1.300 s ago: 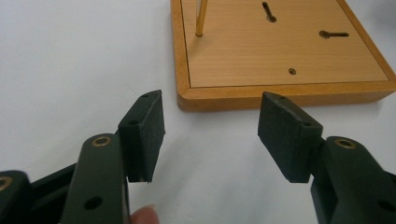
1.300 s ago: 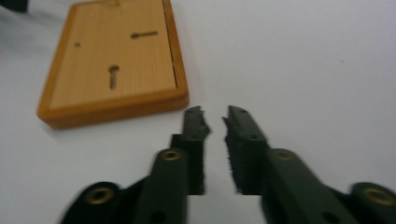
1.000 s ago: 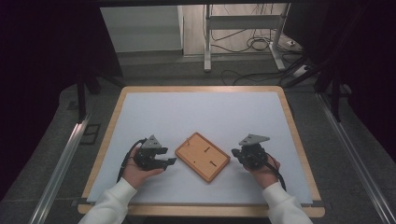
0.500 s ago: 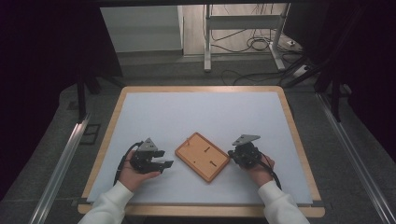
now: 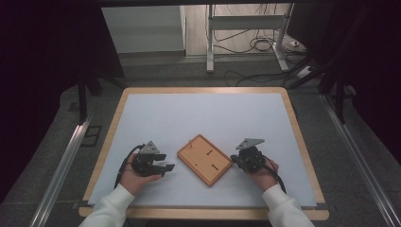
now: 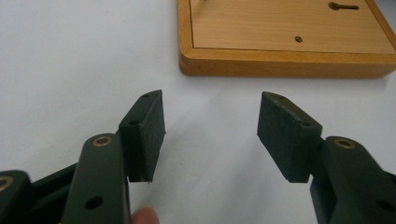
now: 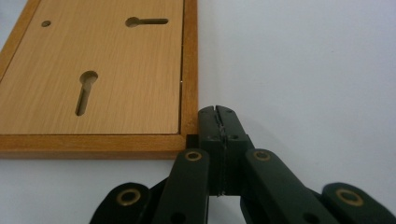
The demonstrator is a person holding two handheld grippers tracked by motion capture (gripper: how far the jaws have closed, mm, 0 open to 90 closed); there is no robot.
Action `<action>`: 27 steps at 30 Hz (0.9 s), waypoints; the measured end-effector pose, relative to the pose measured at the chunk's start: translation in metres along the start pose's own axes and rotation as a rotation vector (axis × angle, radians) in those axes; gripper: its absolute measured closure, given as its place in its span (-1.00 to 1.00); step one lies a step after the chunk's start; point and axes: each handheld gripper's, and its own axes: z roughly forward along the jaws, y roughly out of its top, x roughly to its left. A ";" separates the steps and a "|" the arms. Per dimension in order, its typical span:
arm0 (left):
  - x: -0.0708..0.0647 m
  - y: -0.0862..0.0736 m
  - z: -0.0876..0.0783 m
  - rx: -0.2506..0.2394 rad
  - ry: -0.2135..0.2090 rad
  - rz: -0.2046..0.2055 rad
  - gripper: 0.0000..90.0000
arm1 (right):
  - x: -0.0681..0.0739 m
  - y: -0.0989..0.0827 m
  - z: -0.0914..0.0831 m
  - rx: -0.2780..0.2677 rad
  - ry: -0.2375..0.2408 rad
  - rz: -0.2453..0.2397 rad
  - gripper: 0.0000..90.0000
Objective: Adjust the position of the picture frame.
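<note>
High view: wooden board [image 5: 206, 159] lies between left hand-held gripper [image 5: 165, 167] and right hand-held gripper [image 5: 235, 159].

Wood-rimmed table [image 5: 293, 118] with white top, wooden board [image 5: 204, 159] with keyhole slots lying flat near its front edge

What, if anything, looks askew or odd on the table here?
The wooden board lies turned at an angle to the table's edges, back side up with keyhole slots showing. No damage or spill. Left gripper is open; right gripper is shut at the board's corner.
</note>
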 end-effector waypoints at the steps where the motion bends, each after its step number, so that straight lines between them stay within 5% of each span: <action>1: 0.000 0.000 0.001 0.003 0.001 0.000 -0.09 | 0.001 -0.001 0.000 0.000 0.002 0.002 1.00; 20: 0.001 -0.001 0.001 0.017 -0.011 0.000 -0.06 | 0.040 -0.008 -0.013 0.005 0.029 -0.107 1.00; 27: 0.001 -0.001 0.002 0.022 -0.012 0.005 -0.07 | 0.041 -0.009 -0.014 0.008 0.045 -0.098 1.00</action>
